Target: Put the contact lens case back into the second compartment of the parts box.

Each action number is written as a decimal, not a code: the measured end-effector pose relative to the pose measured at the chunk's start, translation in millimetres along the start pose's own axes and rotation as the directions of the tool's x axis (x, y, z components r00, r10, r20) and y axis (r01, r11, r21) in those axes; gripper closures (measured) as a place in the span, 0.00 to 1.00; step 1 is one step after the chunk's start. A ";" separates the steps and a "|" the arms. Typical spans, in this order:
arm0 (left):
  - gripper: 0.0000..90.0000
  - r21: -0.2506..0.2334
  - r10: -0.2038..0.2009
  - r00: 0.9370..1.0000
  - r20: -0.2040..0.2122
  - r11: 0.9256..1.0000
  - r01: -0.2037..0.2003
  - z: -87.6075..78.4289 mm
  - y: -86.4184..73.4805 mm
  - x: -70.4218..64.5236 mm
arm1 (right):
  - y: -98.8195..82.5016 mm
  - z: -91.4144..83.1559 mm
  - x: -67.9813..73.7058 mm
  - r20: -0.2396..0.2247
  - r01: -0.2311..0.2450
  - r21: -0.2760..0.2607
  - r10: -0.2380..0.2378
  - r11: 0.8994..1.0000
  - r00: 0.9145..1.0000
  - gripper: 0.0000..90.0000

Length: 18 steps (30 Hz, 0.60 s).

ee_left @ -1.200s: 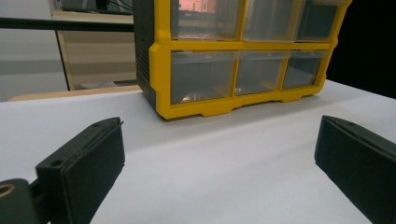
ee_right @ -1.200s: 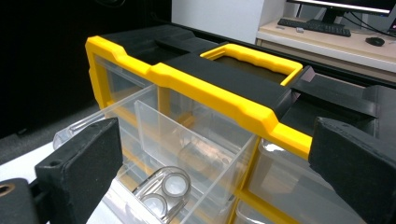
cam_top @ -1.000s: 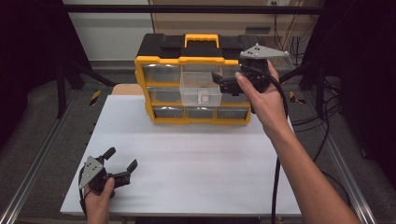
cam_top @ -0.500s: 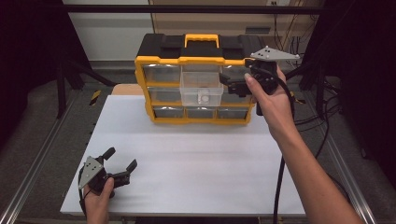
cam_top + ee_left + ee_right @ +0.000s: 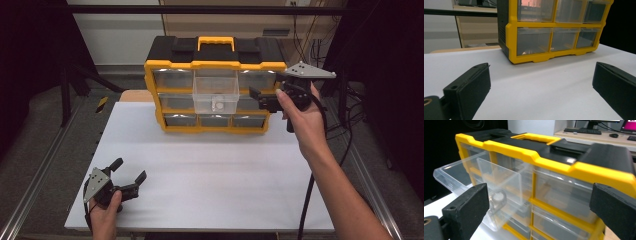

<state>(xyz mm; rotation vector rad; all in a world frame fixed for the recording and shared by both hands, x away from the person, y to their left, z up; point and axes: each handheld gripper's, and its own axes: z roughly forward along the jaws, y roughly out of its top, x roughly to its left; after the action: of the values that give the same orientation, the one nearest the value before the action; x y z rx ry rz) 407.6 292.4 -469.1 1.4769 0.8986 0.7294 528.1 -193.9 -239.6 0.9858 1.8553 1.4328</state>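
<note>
One clear drawer (image 5: 216, 95) juts out just left of the right gripper (image 5: 261, 98)'s spread fingers.

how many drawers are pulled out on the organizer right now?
1. The clear drawer in the top row's middle slot of the yellow-and-black organizer sticks out, a small white part inside. The other drawers look flush; the right tongs cover part of the middle row.

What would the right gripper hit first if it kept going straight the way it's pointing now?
Most likely the pulled-out clear drawer of the yellow organizer: the right gripper, jaws open, points left toward it from beside the organizer's front. Depth is unclear, so it might pass just in front.
</note>
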 end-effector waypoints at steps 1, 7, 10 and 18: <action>0.02 0.000 0.000 1.000 0.000 1.000 0.000 0.0 0.0 -0.2 | -2.7 -1.8 -1.7 0.001 -0.009 -0.002 0.009 1.000 1.000 0.04; 0.02 -0.001 -0.002 1.000 -0.001 1.000 0.002 -0.8 0.0 0.5 | -19.5 -17.0 -11.7 0.014 -0.036 -0.009 0.036 0.999 0.999 0.04; 0.02 -0.003 -0.003 1.000 -0.001 1.000 0.003 -0.7 -0.1 -0.1 | -26.9 -23.4 -16.5 0.020 -0.043 -0.011 0.044 0.999 0.999 0.04; 0.02 -0.002 -0.004 1.000 -0.004 1.000 0.004 -1.4 -0.2 0.1 | -43.3 -39.4 -28.9 0.041 -0.059 -0.006 0.059 0.998 0.997 0.04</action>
<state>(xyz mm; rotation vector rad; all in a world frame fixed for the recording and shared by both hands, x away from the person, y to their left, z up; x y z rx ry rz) 406.5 293.2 -469.2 1.4718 0.9035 0.7307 503.5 -245.2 -271.5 1.0675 1.8063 1.4397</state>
